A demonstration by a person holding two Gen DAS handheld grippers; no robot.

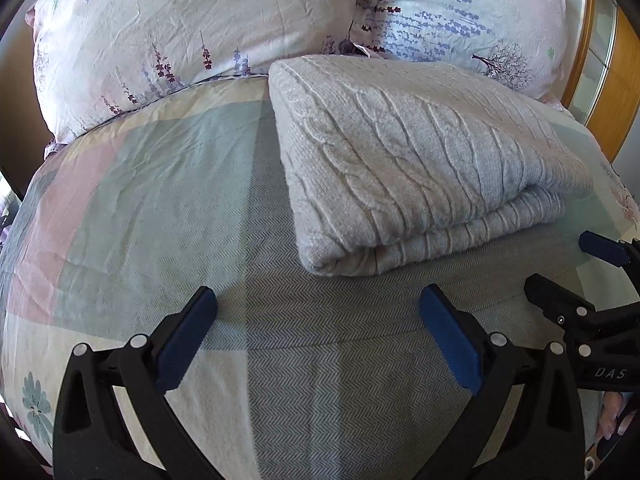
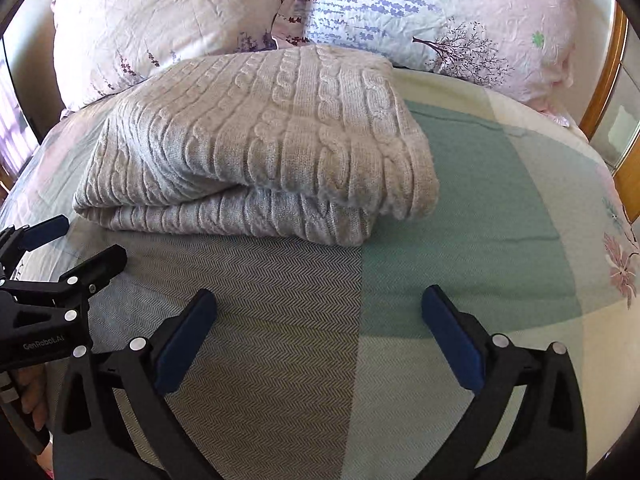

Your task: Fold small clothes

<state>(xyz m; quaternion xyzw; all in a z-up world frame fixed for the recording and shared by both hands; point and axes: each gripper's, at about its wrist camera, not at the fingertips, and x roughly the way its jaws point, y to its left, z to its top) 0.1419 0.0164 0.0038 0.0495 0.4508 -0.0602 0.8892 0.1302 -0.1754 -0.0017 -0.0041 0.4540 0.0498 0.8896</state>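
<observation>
A grey cable-knit sweater lies folded in a thick stack on the patchwork bedspread, its folded edges facing me. It also shows in the right wrist view. My left gripper is open and empty, hovering over the bedspread just short of the sweater's near left corner. My right gripper is open and empty, just short of the sweater's near right corner. Each gripper shows at the edge of the other's view, the right one and the left one, both open.
Two floral pillows lean at the head of the bed behind the sweater. A wooden bed frame runs along the right. The bedspread stretches flat to the right of the sweater.
</observation>
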